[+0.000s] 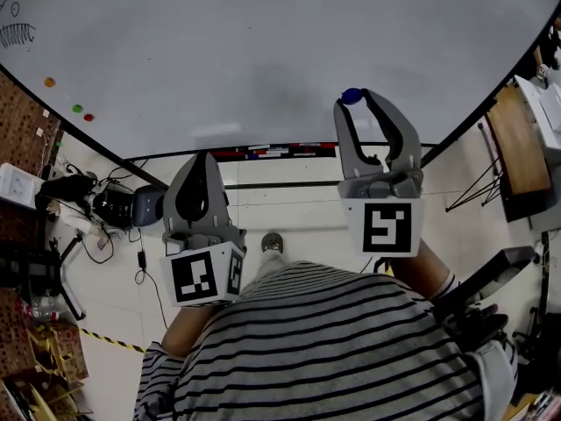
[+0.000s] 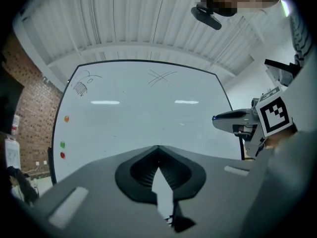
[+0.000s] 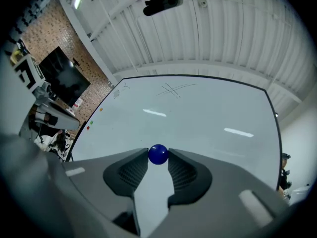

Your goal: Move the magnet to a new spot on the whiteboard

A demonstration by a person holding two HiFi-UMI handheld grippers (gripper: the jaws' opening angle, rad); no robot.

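Right gripper [image 3: 158,156] clamps the blue magnet [image 3: 158,154] over open whiteboard [image 3: 208,113]; left gripper [image 2: 158,148] closed, empty.

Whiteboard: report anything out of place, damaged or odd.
Nothing stands out. The whiteboard is intact, with only faint scribbles and three small magnets near its left edge; the right gripper holds the blue magnet.

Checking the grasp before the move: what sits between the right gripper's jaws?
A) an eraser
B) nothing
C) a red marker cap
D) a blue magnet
D: the right gripper has its jaw tips closed on the round blue magnet, in front of the whiteboard.
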